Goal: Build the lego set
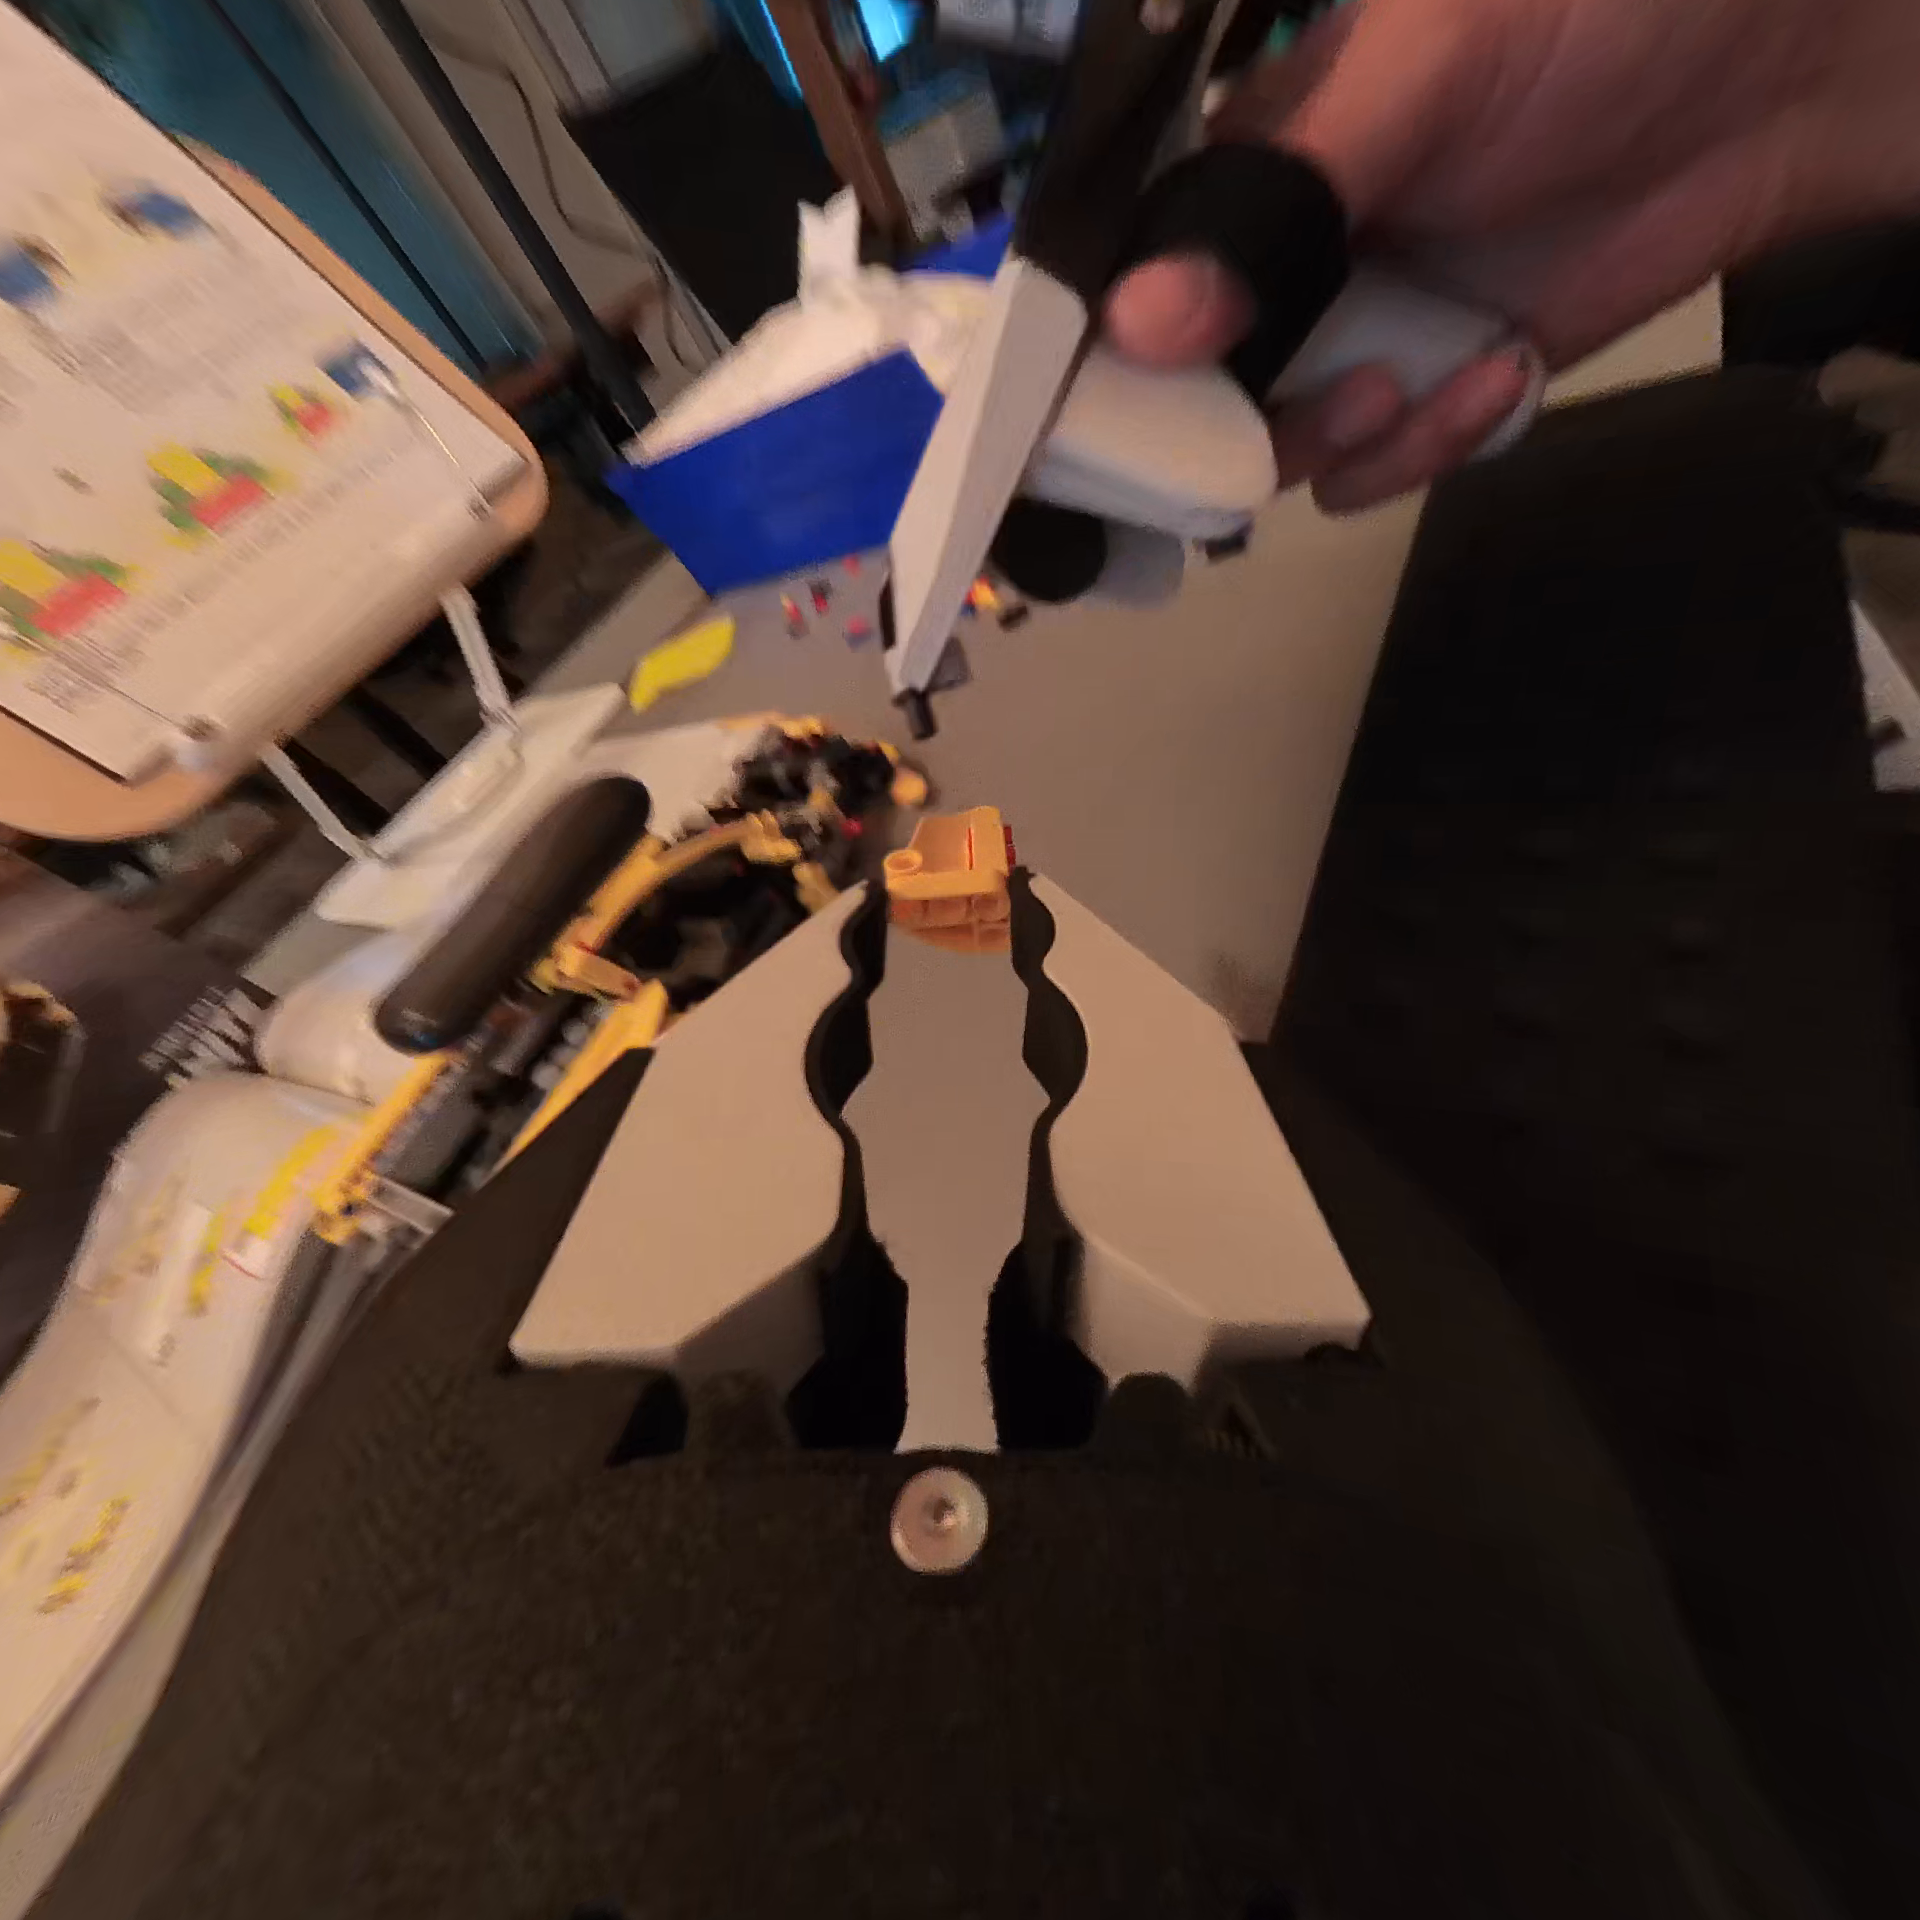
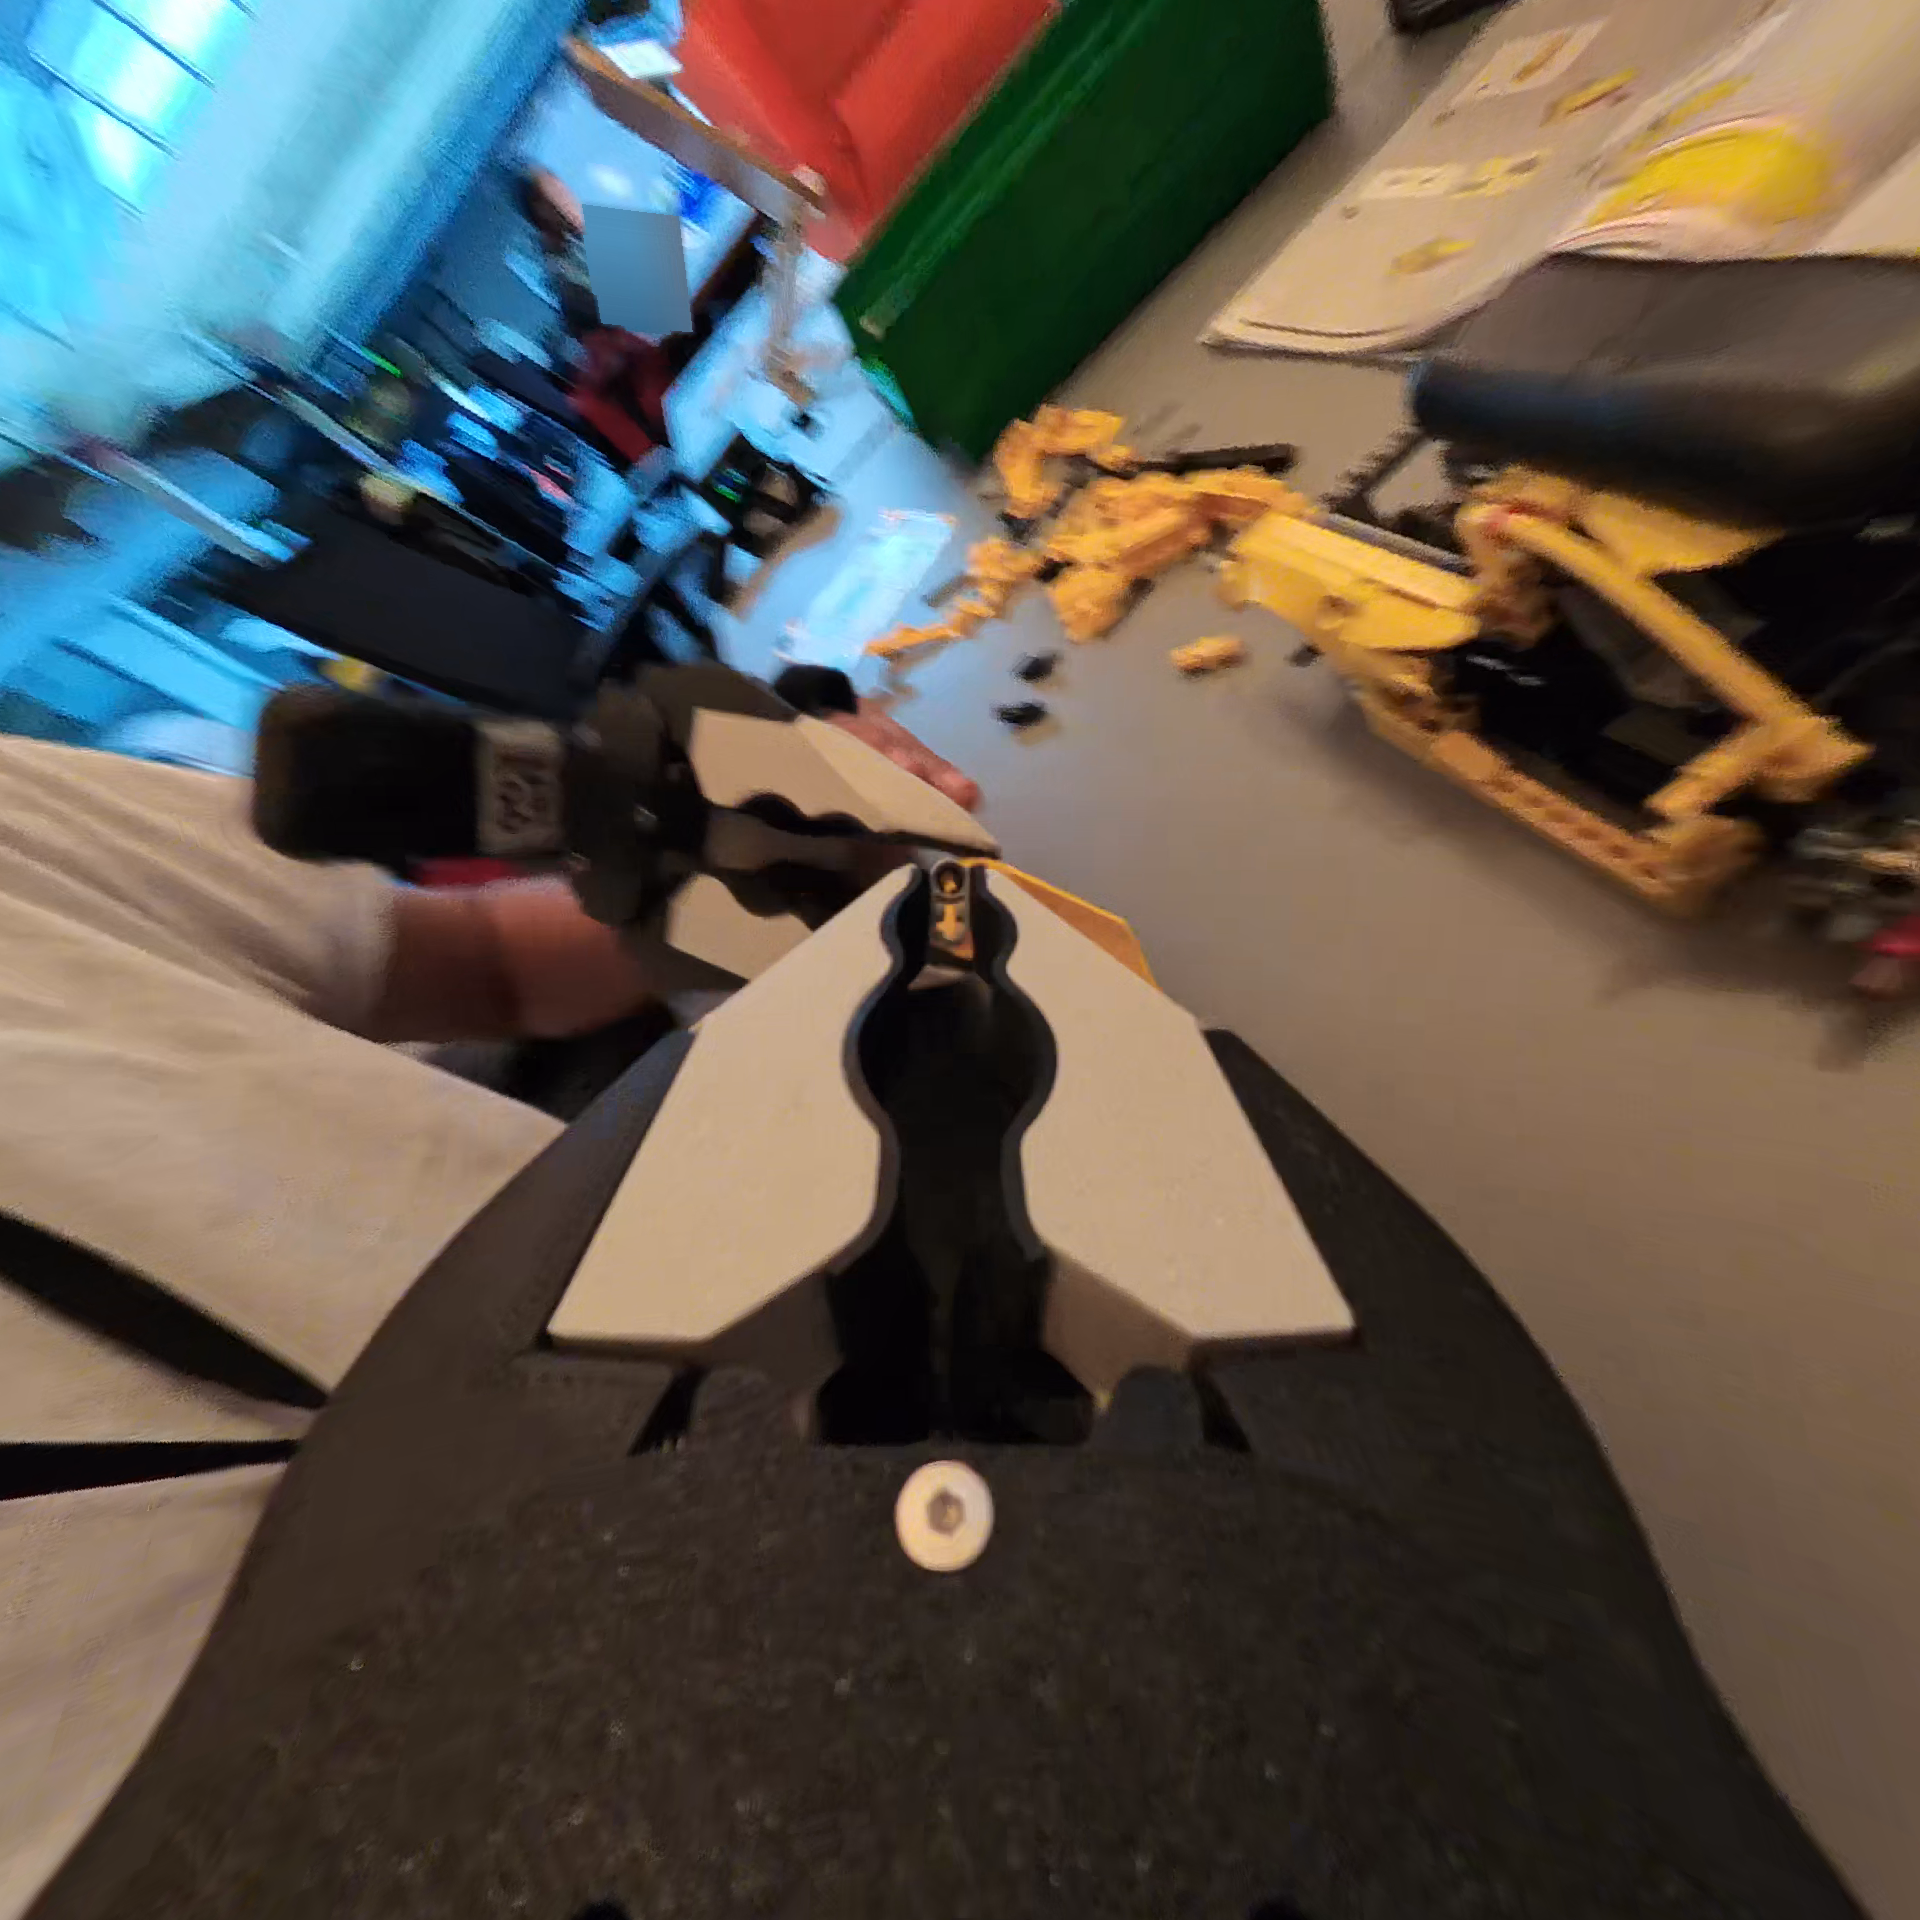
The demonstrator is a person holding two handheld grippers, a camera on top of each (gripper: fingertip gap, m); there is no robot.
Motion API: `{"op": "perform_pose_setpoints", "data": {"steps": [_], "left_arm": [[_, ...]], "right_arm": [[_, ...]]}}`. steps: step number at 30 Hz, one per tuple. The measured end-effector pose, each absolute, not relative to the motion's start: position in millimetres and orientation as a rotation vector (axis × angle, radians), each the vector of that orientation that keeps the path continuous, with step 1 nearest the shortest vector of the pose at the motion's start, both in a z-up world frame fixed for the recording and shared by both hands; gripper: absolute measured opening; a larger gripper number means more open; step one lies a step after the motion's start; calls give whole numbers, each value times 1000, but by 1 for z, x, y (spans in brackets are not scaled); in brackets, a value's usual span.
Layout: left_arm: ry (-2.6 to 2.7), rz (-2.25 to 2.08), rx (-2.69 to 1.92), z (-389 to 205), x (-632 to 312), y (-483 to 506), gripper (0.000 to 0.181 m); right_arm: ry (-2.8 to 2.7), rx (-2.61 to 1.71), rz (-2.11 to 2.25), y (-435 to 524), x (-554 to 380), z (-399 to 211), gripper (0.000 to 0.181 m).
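Matt grey plastic hand-held gripper (image 1: 948, 894), glossy orange plastic brick (image 1: 951, 883), smooth grey tabletop (image 1: 1143, 748)

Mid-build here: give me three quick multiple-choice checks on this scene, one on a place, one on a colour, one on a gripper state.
1. Where is the loose yellow brick pile?
A. On the grey table by the green box
B. Inside the blue box
C. On the instruction booklet

2. What colour is the piece in the left hand-held gripper?
A. Blue
B. Orange-yellow
C. White

3. What is the right hand-held gripper doing?
A. Wide open, empty
B. Shut on a small dark pin
C. Out of view

Answers: 1 A, the pile lies beside the green box; 2 B, orange-yellow shows between the fingertips; 3 B, the tips pinch the pin.
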State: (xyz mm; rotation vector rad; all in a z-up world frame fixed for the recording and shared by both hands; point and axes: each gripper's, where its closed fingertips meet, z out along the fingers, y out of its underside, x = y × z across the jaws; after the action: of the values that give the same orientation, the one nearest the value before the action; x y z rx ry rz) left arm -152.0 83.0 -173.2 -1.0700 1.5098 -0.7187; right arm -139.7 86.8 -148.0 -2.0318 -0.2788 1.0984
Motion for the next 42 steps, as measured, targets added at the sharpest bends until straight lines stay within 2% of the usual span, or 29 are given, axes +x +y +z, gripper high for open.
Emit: {"op": "perform_pose_setpoints", "data": {"steps": [2,7,13,17,19,25,28,32,42], "left_arm": [[1599,-693,-1182,-197,-148,90,24],[1754,-624,-1399,-239,-144,103,24],[1817,-615,-1458,-255,-143,104,24],[1825,-562,-1414,-255,-142,104,25],[1817,-531,-1364,-251,-141,106,32],[1692,-612,-1249,-204,-143,101,31],[1570,-741,-1238,-172,-139,100,17],[1582,-802,-1202,-165,-136,94,8],[1653,-685,-1141,-178,-137,92,4]], "right_arm": [[-337,-2110,981,83,-128,-170,6],[-219,-2069,1189,80,-130,-189,5],[-5,-1901,1469,93,-125,-183,5],[75,-1902,1559,98,-122,-184,6],[106,-1897,1608,99,-123,-185,5],[114,-1872,1649,101,-129,-181,5],[91,-1842,1675,99,-138,-176,5],[88,-1822,1703,98,-142,-172,5],[94,-1820,1728,97,-143,-172,5]]}}
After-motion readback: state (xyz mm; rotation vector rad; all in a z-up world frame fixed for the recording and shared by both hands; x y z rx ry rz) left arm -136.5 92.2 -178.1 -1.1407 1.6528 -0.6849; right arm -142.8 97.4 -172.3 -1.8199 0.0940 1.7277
